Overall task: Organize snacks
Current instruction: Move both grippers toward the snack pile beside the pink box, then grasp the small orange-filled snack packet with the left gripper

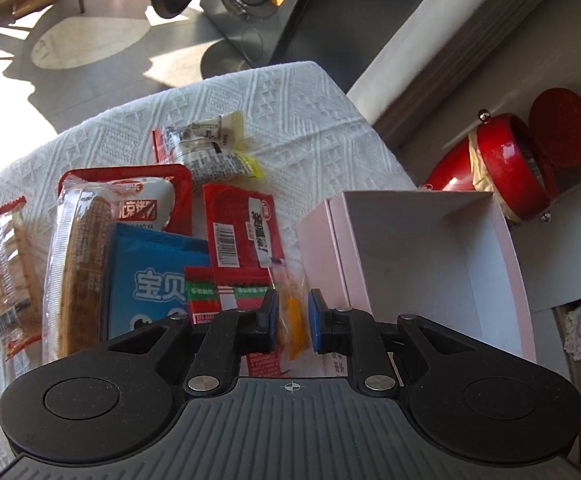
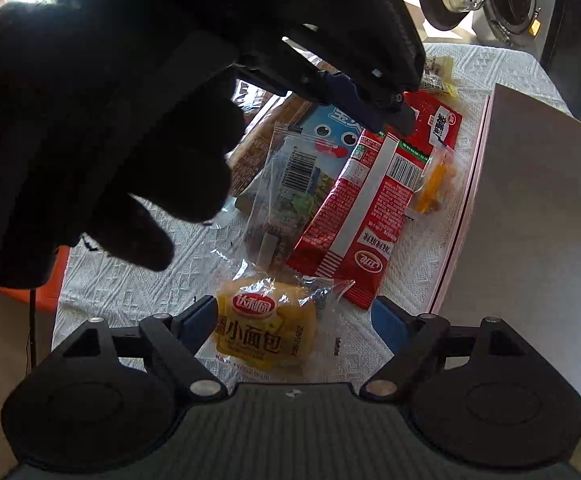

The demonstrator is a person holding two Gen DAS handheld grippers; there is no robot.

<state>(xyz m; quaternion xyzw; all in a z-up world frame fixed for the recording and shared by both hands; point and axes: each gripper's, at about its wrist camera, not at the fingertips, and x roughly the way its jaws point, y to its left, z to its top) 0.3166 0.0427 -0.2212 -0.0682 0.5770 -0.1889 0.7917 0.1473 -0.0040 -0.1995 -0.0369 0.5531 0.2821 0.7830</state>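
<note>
**Right wrist view.** My right claw (image 2: 294, 320) stands wide open and points steeply down, one pad on each side of the yellow bread packet (image 2: 266, 320). The packet lies on the cloth-covered counter (image 2: 138, 280), and neither pad presses on it. The lower corner of the long red packet (image 2: 354, 216) lies just beside the right-hand pad. Further back, a small orange sachet (image 2: 434, 184) lies flat between the red packet and the pale pink box (image 2: 530, 200), which stands open at the counter's right edge. A dark gloved hand (image 2: 70, 140) fills the upper left of this view, carrying my left claw above the snack pile.

**Left wrist view.** My left claw (image 1: 293, 312) is all but closed and, as far as I can tell, has hold of nothing. The sachet showing through the narrow gap lies on the cloth below.

**Hazards, as I judge them.**
- If the right claw closes here, it may nip the red packet's corner together with the bread and drag both.
- A grip on the loose film alone could slip during the lift.
- A hard squeeze would crush the soft roll.
- The path to the box passes under the left claw, so a careless lift risks a knock.
- The box looks light, and a nudge could shove it off the edge.
</note>
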